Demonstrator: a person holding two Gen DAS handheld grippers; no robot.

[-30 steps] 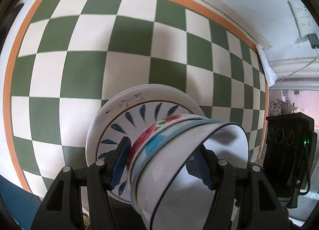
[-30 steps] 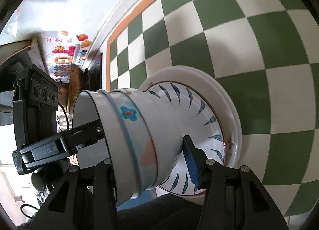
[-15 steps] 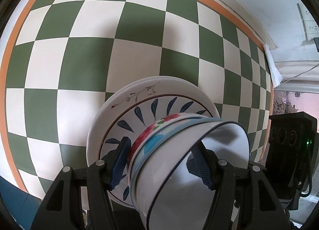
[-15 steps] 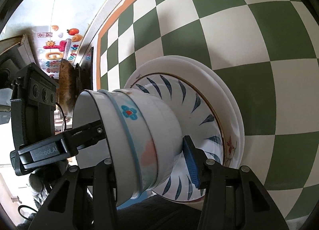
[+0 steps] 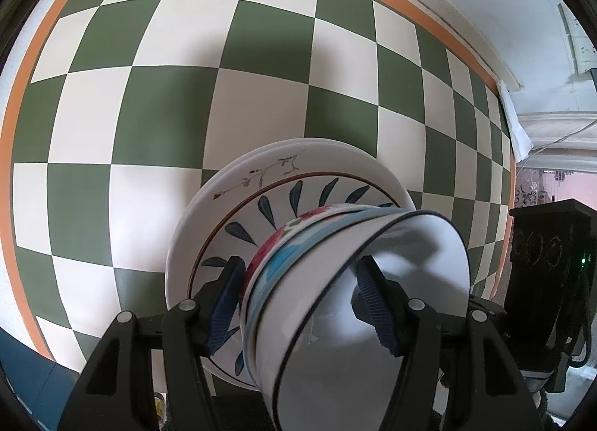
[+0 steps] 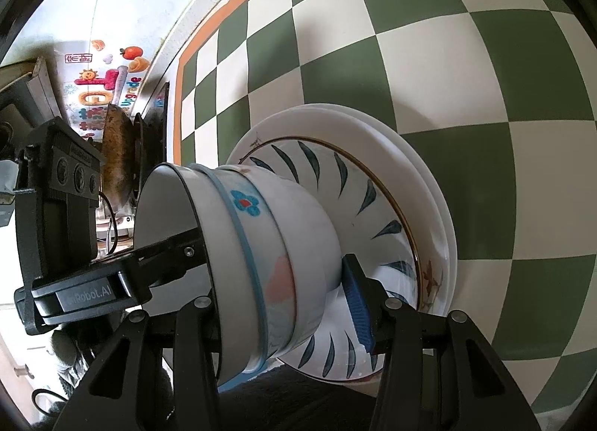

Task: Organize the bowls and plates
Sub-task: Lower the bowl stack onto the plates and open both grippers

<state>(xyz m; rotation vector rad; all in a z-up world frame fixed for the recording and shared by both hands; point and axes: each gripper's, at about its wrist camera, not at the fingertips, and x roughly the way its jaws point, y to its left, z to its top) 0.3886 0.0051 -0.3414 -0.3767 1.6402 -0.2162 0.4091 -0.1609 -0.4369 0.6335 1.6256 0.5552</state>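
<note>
Checkered bench (image 5: 179, 102) below; stack of plates (image 5: 238, 207) under nested bowls (image 5: 335, 281), tilted on edge. Left gripper (image 5: 298, 304) clamps the stack across bowl wall and plates; right gripper (image 6: 283, 304) clamps it from the opposite side.

The nested bowls (image 5: 335, 281) hide the middle of the plate stack (image 5: 261, 184), and the picture's bottom edge cuts both off. In the right wrist view, the bowls (image 6: 268, 255) cover the right gripper's (image 6: 283, 304) left fingertip.
</note>
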